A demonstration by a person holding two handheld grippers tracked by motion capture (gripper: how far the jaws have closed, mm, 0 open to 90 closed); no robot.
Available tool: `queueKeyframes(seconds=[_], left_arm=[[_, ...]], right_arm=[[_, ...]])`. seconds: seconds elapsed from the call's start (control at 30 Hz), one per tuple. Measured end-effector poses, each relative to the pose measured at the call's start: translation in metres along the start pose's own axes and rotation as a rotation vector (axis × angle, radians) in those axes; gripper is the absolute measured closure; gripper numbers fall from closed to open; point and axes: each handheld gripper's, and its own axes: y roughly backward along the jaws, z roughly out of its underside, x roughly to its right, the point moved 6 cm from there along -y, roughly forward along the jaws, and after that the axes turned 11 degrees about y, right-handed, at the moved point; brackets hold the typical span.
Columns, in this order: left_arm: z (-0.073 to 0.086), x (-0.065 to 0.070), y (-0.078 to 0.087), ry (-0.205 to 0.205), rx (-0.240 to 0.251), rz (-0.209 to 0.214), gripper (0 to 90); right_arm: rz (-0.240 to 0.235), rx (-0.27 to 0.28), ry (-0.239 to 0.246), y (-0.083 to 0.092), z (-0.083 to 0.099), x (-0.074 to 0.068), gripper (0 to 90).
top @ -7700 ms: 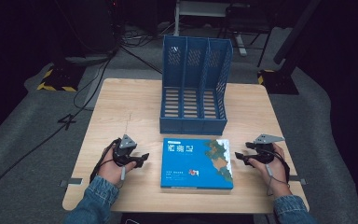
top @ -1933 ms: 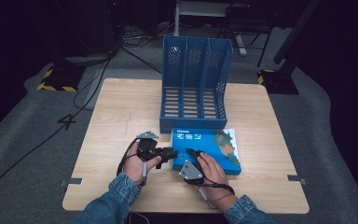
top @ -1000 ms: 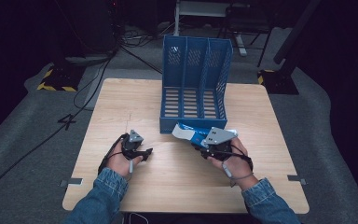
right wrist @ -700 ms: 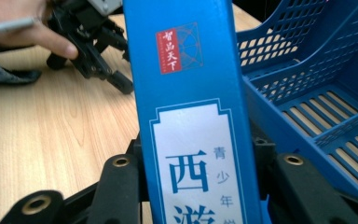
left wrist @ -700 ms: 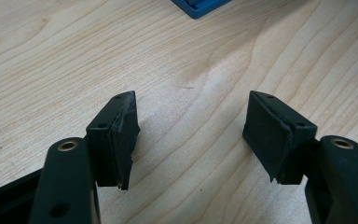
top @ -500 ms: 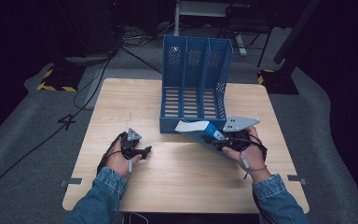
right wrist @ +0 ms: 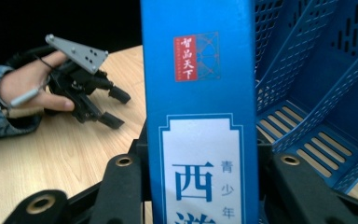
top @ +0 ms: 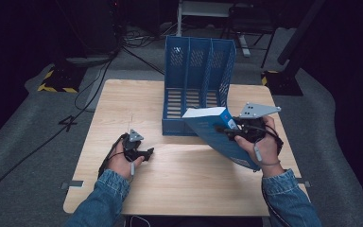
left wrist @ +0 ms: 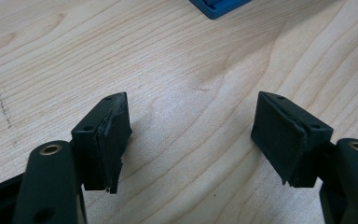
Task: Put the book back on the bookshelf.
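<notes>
The blue book [right wrist: 196, 121] is being clamped by its spine between the jaws of the right gripper [top: 227, 131], and it is being held tilted above the wooden table [top: 179, 189], its upper corner just in front of the blue file rack [top: 198, 71]. The jaws of the left gripper [top: 146, 153] are being kept wide with nothing between them, having just been opening; that gripper is being rested low over the table, well apart from the book.

The pickup is judged done: the book is off the table and raised to the rack's open front. What appears to be left is standing it upright and sliding it into one of the three compartments, none of which is holding anything yet.

In the right gripper view the spine's red seal and printed label are being shown, along with the slotted rack floor. In the left gripper view the worn pads [left wrist: 114, 140] and bare wood grain are being shown. In the high view the book's tilt is being made plain.
</notes>
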Motion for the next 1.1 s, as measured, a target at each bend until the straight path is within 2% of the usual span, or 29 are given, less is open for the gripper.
queueKeyframes(seconds=[0.33, 0.7, 1.1], left_arm=[[0.000, 0.000, 0.000, -0.004, -0.001, -0.002, 27.9], [0.000, 0.000, 0.000, -0.003, -0.001, -0.002, 27.8], [0.000, 0.000, 0.000, -0.004, -0.002, -0.001, 27.6]], right_arm=[[-0.029, 0.055, -0.075, 0.013, -0.015, 0.009, 61.3], [0.027, 0.090, -0.119, 0.028, -0.040, 0.023, 61.3], [0.036, 0.143, -0.149, 0.040, -0.060, 0.043, 61.3]])
